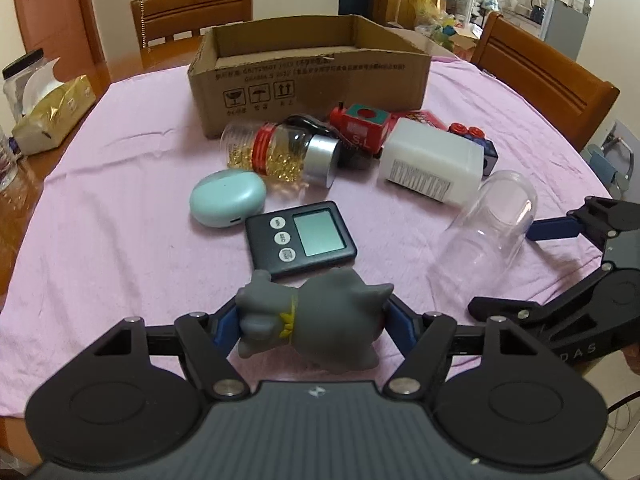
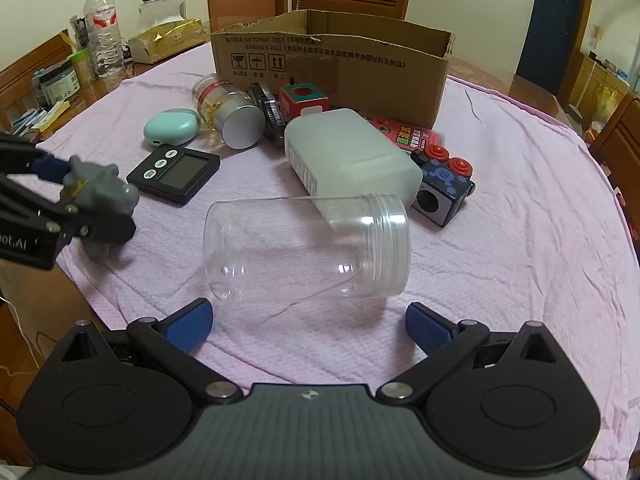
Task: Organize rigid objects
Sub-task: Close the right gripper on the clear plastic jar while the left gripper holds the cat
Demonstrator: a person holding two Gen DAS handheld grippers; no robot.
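Note:
My left gripper [image 1: 312,324] is shut on a grey rubber animal figure [image 1: 320,320], its blue pads pressing both ends, low over the pink cloth near the table's front edge. The same figure [image 2: 108,192] shows at the left of the right wrist view. My right gripper [image 2: 308,316] stands open just short of a clear plastic jar [image 2: 304,248] lying on its side, with nothing between its fingers. An open cardboard box [image 1: 312,76] stands at the back. In front of it lie a black timer [image 1: 304,238], a mint case [image 1: 226,198], a capsule jar [image 1: 288,152] and a white bottle [image 1: 432,160].
A red toy block [image 1: 364,124] and a blue block with red knobs [image 2: 444,184] lie beside the white bottle. A gold tissue pack [image 1: 52,116], a water bottle [image 2: 104,24] and small jars crowd the table's left side. Wooden chairs [image 1: 192,12] stand behind.

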